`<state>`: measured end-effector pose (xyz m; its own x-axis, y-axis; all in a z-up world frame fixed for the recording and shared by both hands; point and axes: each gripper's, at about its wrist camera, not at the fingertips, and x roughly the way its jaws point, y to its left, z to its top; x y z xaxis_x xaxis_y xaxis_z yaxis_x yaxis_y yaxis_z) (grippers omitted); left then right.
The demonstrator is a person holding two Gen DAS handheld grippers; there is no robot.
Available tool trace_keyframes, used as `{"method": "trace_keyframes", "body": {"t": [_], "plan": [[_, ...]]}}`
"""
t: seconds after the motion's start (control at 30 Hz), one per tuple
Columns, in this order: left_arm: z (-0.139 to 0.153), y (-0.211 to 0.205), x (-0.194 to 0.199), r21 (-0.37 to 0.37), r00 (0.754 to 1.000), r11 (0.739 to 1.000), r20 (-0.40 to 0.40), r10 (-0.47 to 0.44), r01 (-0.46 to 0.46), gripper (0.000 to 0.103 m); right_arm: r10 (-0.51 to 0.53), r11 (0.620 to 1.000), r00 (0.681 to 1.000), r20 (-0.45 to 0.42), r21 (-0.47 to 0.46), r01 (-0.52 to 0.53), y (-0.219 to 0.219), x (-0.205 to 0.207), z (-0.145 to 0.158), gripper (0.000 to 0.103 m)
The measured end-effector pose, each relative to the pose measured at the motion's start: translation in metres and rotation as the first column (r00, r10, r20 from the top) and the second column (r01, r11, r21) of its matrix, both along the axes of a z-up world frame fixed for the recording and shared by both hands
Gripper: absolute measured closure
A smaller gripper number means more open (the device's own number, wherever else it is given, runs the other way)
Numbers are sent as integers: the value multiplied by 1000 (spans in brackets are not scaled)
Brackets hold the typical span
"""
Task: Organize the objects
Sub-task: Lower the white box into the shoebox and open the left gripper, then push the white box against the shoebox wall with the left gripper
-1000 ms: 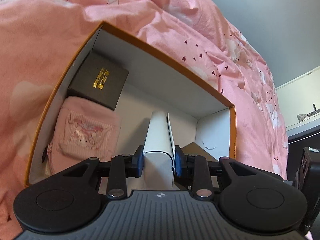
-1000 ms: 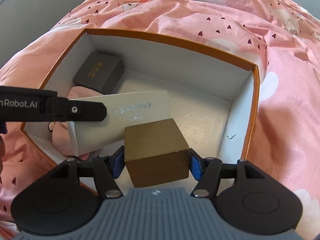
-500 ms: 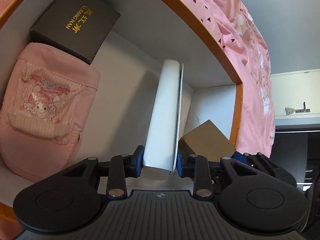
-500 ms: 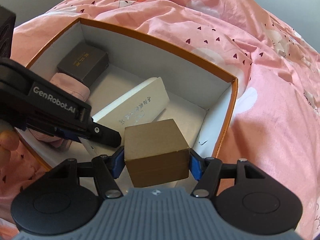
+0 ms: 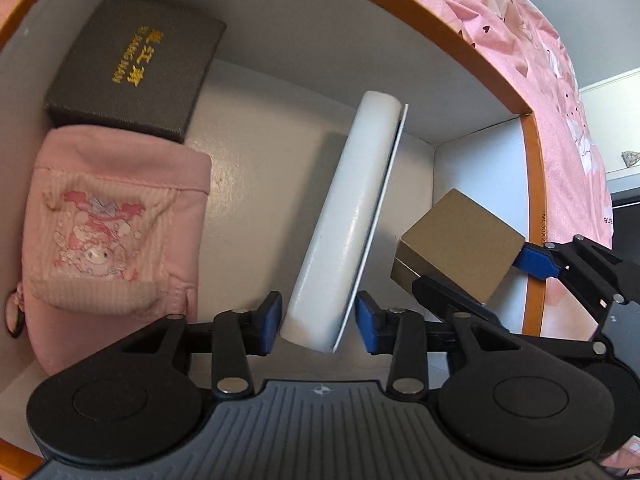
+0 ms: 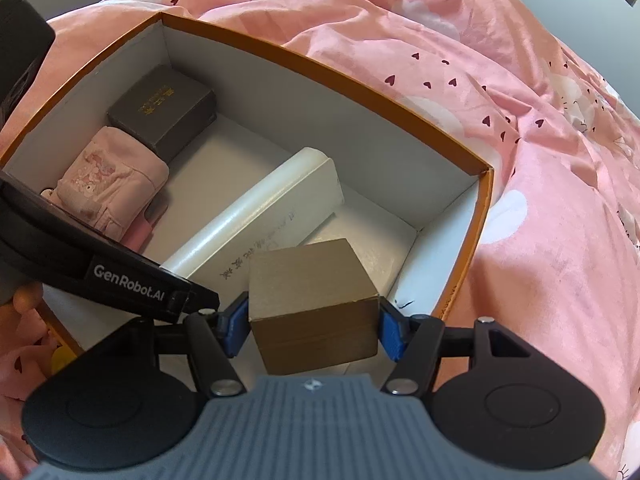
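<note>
From the left wrist, the left gripper point(image 5: 318, 320) has just let go: its fingers now stand clear on either side of the white case point(image 5: 348, 224), which lies slanted on the floor of the orange-rimmed box point(image 5: 534, 184), so that item looks placed. The right wrist shows what that view only glimpses, the right gripper point(image 6: 314, 322) clenched on the brown box point(image 6: 312, 304), held over the storage box's near right corner beside the case.

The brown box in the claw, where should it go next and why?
Probably straight down into the bare corner of the orange box. The right gripper is shut on the brown box, held above the floor beside the white box, which the open left gripper has let go.
</note>
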<state>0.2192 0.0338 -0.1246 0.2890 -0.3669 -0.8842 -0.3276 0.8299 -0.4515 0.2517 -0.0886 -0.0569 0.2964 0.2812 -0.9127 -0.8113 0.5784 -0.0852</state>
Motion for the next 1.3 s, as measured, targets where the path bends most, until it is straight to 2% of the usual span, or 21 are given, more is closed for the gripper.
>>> {"method": "trace_keyframes", "body": {"t": [0.07,0.13,0.27,0.33,0.43,0.53,0.6,0.7,0.83,0.87,0.93,1.0,1.1,1.13,1.3], "plan": [[8,2,-1,40,1000,999,21,-8,7,53,5,1000,1000,1,2,-5,2,1,-2,38],[13,3,-2,45,999,999,29,-25,23,54,7,1000,1000,-1,9,-7,4,3,-3,38],[17,3,0,67,997,996,43,-66,62,61,12,1000,1000,5,8,-12,8,2,-3,38],[22,-2,1,113,994,990,56,-96,90,61,13,1000,1000,16,4,-13,7,0,-1,38],[35,-10,1,239,982,962,102,-159,130,58,16,1000,999,32,4,-16,3,-1,4,38],[41,-9,4,255,969,952,129,-210,172,58,26,1000,999,48,2,-26,-2,-2,11,38],[40,-10,13,291,964,936,114,-239,198,58,37,999,998,57,2,-37,-5,-3,15,38],[31,-17,33,363,952,896,69,-298,254,58,58,998,996,66,2,-58,-6,-1,19,38],[16,-17,46,384,930,856,-22,-367,347,57,82,997,994,70,-8,-82,-4,0,19,38],[15,-17,47,380,929,856,-23,-370,350,51,87,996,994,72,-10,-87,-4,0,19,38],[13,-18,53,357,924,858,-37,-381,368,50,99,995,992,74,-10,-98,-4,1,19,38],[11,-17,59,305,925,876,-51,-377,374,57,119,993,990,74,-12,-118,-4,1,20,38],[11,-18,61,293,930,885,-46,-366,363,59,154,988,984,84,-38,-151,-5,0,20,38],[10,-19,61,279,930,890,-37,-365,360,63,168,985,982,89,-49,-164,-6,0,20,38],[3,-16,61,151,959,947,-31,-281,283,77,223,974,972,74,-58,-219,-10,3,27,38]]}}
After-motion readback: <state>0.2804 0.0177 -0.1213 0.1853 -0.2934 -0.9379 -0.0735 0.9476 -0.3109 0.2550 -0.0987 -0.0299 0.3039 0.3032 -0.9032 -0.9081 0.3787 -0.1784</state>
